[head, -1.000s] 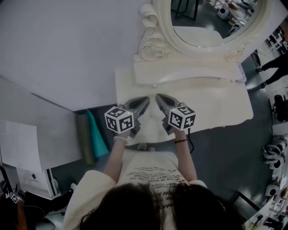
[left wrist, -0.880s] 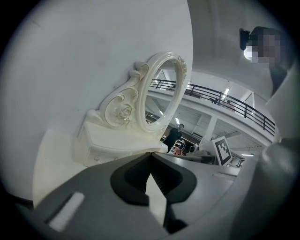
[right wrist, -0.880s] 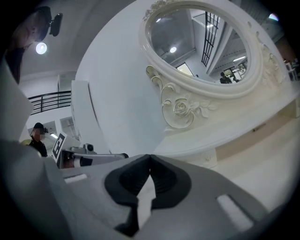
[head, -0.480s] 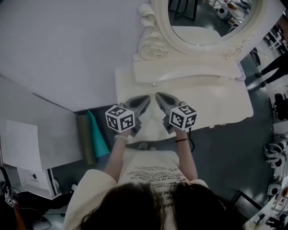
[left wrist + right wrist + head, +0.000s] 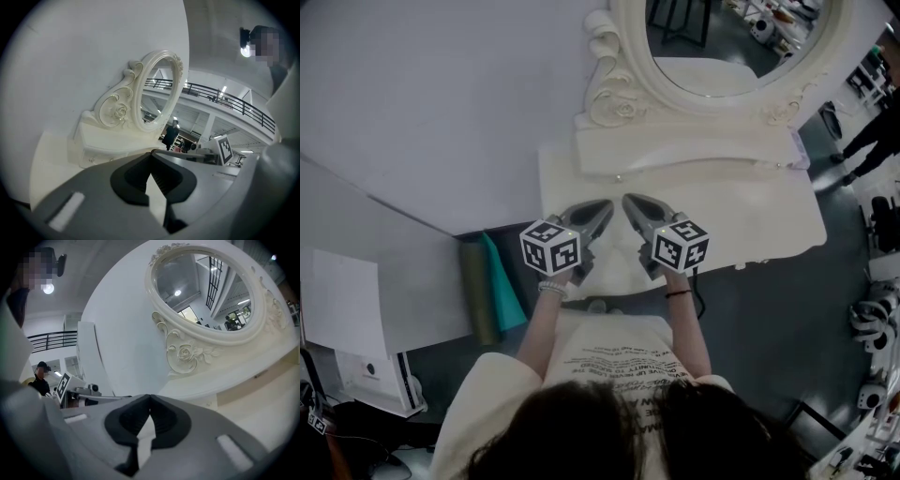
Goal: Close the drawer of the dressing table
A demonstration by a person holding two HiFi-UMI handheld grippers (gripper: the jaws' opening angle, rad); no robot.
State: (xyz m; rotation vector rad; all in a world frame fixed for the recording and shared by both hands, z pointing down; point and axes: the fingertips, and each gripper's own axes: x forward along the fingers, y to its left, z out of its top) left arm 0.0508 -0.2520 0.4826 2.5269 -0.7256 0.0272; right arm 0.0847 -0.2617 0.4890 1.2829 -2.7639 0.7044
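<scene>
The cream dressing table [image 5: 769,216] stands against a pale wall and carries an oval carved mirror [image 5: 722,42]. A small round knob [image 5: 596,306] shows just past the table's front edge; the drawer front itself is hidden under the top. My left gripper [image 5: 606,205] and right gripper [image 5: 629,200] hover side by side over the front of the tabletop, their tips angled toward each other. Both are shut with nothing between the jaws. In the left gripper view the left gripper [image 5: 151,151] points at the mirror base [image 5: 108,150]. The right gripper [image 5: 149,395] faces the mirror [image 5: 211,291].
The mirror base holds small drawers with tiny knobs [image 5: 619,176]. A dark green roll [image 5: 476,291] and a teal sheet [image 5: 502,281] lean on the floor left of the table. A white cabinet [image 5: 356,319] stands further left. Equipment crowds the right edge [image 5: 872,319].
</scene>
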